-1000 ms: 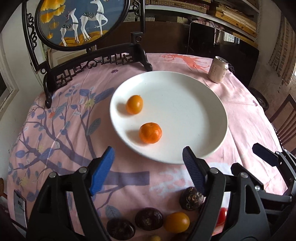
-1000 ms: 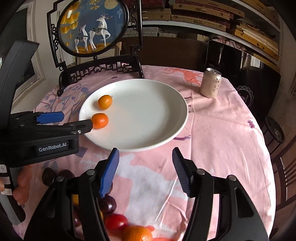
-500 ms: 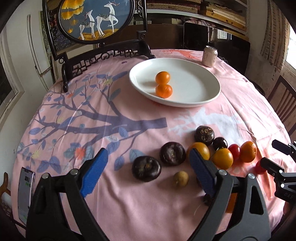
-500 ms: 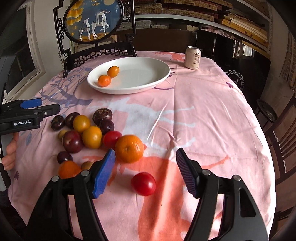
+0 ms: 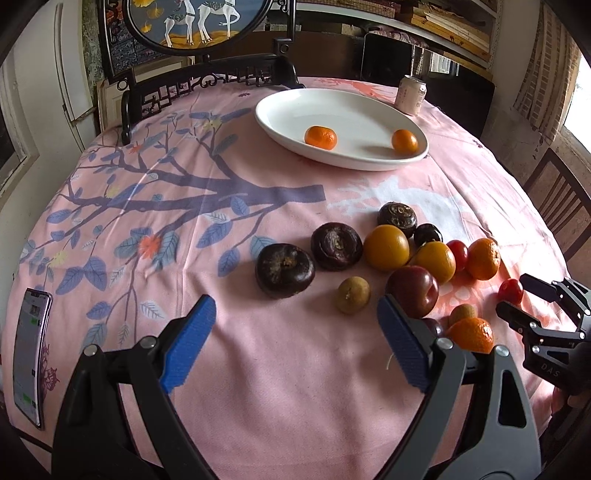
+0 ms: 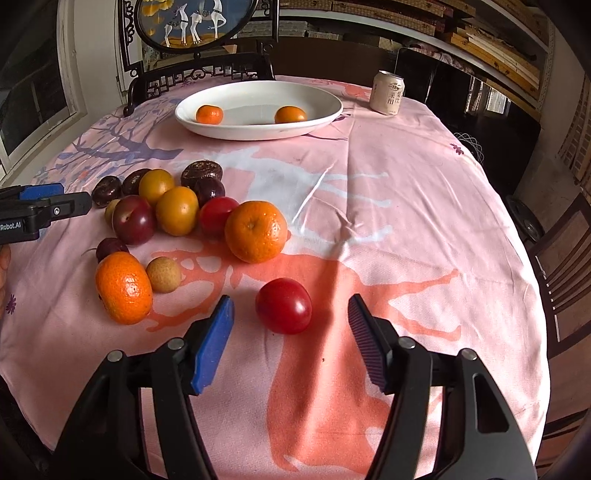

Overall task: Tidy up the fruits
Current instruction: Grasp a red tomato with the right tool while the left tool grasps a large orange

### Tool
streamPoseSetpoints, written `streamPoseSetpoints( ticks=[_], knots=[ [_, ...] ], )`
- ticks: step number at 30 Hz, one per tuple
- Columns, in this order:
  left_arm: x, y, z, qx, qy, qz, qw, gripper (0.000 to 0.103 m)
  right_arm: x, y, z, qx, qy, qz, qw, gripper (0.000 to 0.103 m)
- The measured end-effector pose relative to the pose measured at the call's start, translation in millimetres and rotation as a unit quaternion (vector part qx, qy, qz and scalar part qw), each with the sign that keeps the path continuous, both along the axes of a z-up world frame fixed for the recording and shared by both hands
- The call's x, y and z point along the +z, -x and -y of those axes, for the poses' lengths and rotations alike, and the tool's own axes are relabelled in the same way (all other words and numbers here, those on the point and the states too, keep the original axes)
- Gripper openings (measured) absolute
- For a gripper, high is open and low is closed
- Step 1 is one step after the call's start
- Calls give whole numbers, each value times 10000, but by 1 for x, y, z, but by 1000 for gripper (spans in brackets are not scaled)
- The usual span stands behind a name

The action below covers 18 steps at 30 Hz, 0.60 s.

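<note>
Right gripper (image 6: 290, 334) spread, just been closing, flanking red fruit (image 6: 283, 305) untouched. Left gripper (image 5: 293, 343) wide, empty above table (image 5: 258, 387). Fruit pile (image 5: 386, 246) at one o'clock. Plate (image 5: 280, 114) farther, holding two oranges.

Daylight is coming in through a window (image 5: 580, 96) at the right and falling across the round surface (image 6: 424, 206) with its pink cloth. A dark carved screen (image 5: 199, 22) is standing at the far edge, shelves (image 6: 424, 26) are running along the back wall, and a wooden chair (image 6: 561, 266) is sitting beside the surface.
</note>
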State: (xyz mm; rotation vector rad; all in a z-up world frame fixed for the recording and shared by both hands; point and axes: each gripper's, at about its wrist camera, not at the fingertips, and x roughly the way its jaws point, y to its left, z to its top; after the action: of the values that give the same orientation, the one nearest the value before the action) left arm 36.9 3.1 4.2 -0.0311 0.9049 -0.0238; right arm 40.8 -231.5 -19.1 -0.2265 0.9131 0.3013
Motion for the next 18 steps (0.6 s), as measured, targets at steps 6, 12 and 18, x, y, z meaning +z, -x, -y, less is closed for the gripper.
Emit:
streamPoseSetpoints(
  ticks=[6, 12, 18],
  knots=[
    [-2, 8, 8, -146, 9, -91, 9999, 91, -5, -6, 0, 9, -101, -100, 9999, 35],
    [2, 22, 27, -552, 142, -152, 9983, 91, -1, 2, 8, 65, -291, -129, 9995, 32],
    [-4, 30, 55, -918, 221, -404, 9947, 91, 0, 15, 15, 161, -420, -128, 9989, 32]
  ],
)
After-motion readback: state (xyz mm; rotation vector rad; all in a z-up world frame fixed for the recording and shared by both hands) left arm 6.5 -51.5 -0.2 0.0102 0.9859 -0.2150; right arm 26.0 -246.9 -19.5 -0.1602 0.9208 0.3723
